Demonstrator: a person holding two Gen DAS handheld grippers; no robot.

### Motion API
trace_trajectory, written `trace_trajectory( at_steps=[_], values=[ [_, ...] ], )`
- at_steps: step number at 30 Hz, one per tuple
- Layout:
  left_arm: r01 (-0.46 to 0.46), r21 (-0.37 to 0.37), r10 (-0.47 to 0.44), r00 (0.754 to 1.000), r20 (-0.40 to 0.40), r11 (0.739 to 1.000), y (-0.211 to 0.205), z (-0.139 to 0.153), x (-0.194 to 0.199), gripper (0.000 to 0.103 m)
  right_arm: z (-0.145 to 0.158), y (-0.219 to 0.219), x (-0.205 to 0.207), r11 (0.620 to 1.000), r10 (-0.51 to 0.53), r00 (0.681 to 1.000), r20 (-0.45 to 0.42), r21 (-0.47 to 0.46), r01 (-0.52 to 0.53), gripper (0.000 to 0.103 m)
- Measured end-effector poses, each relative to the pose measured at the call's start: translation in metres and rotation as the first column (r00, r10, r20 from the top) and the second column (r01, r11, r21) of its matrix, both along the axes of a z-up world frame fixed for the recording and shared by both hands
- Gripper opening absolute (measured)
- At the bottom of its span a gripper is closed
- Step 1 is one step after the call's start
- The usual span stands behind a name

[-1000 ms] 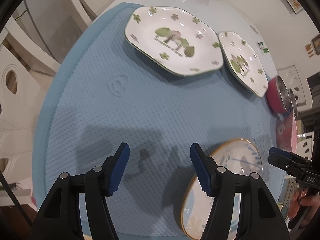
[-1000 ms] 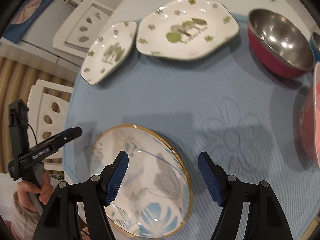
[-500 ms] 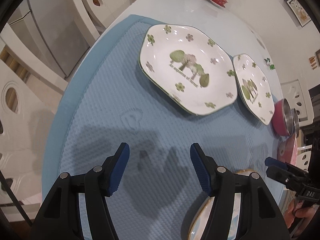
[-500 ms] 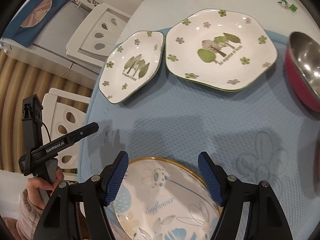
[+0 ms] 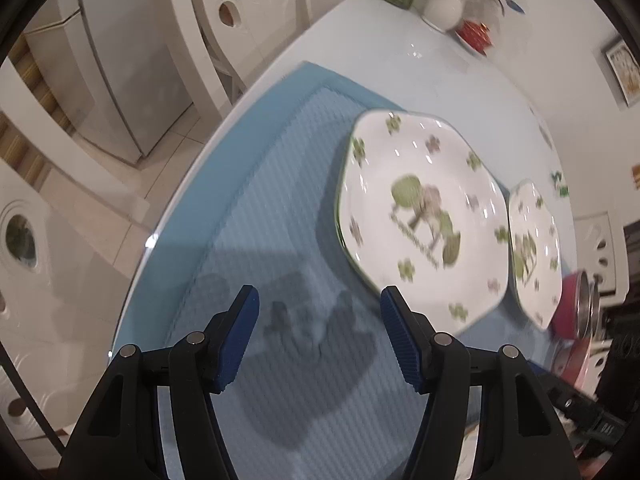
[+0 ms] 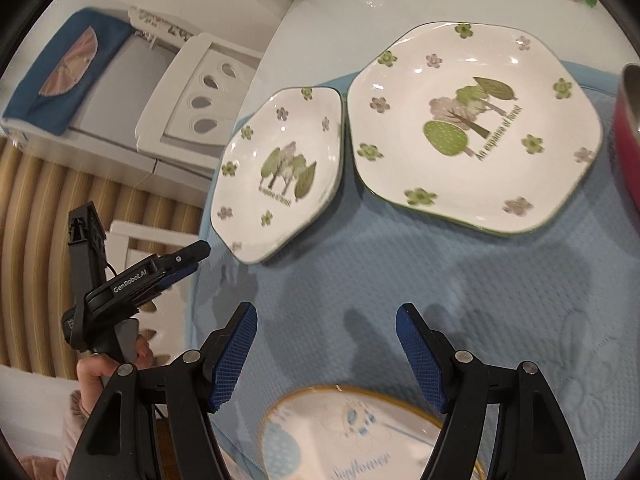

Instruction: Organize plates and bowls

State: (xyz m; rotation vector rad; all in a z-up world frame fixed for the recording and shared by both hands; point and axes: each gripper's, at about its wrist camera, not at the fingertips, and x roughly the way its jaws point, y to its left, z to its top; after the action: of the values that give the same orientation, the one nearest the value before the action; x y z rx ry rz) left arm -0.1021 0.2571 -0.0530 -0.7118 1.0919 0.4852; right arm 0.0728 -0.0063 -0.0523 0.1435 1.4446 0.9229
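Both my claws hung open and empty: left claw (image 5: 320, 336), right claw (image 6: 326, 354). I judged the small plate (image 6: 280, 172) best taken by its near rim.

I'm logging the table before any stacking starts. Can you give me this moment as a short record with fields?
surface: textured light blue mat on a white table
large dish: white hexagonal plate with tree print
small dish: smaller matching white hexagonal plate, beside the large one
near dish: round gold-rimmed plate with blue leaves
bowl: red bowl with steel inside
left gripper: open, empty
right gripper: open, empty
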Motion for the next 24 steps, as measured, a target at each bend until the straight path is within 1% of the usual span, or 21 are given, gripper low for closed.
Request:
trace_trajectory(
  at_steps=[2, 7, 13, 17, 20, 22, 24],
  values=[
    [-0.01, -0.002, 0.01, 1.0, 0.008, 1.0, 0.007, -0.002, 0.006, 0.061, -0.004, 0.007, 0.003, 1.0, -0.015, 1.0, -0.006, 0.012, 0.015, 0.071],
    [0.0, 0.009, 0.0, 1.0, 0.018, 1.0, 0.014, -0.007, 0.021, 0.061, -0.012, 0.022, 0.011, 0.996, -0.066, 0.998, -0.018, 0.062, 0.067, 0.071],
    [0.003, 0.006, -0.003, 1.0, 0.03, 1.0, 0.021, -0.018, 0.037, 0.059, -0.021, 0.037, 0.027, 0.985, -0.14, 0.99, -0.013, 0.095, 0.141, 0.066],
    [0.023, 0.013, -0.024, 0.999, 0.027, 1.0, 0.022, -0.023, 0.044, 0.059, -0.025, 0.05, 0.035, 0.989, -0.136, 0.99, 0.023, 0.059, 0.135, 0.062],
    [0.031, -0.005, -0.03, 0.999, 0.032, 1.0, 0.023, -0.026, 0.047, 0.059, -0.028, 0.051, 0.037, 0.989, -0.138, 0.99, 0.011, 0.064, 0.137, 0.06],
    [0.03, -0.002, -0.03, 0.999, 0.04, 1.0, 0.023, -0.027, 0.048, 0.059, -0.032, 0.054, 0.038, 0.99, -0.132, 0.991, 0.018, 0.047, 0.131, 0.058],
    [0.042, 0.006, -0.042, 0.998, 0.042, 0.999, 0.022, -0.027, 0.05, 0.059, -0.035, 0.055, 0.039, 0.991, -0.129, 0.992, 0.015, 0.049, 0.128, 0.054]
  ],
)
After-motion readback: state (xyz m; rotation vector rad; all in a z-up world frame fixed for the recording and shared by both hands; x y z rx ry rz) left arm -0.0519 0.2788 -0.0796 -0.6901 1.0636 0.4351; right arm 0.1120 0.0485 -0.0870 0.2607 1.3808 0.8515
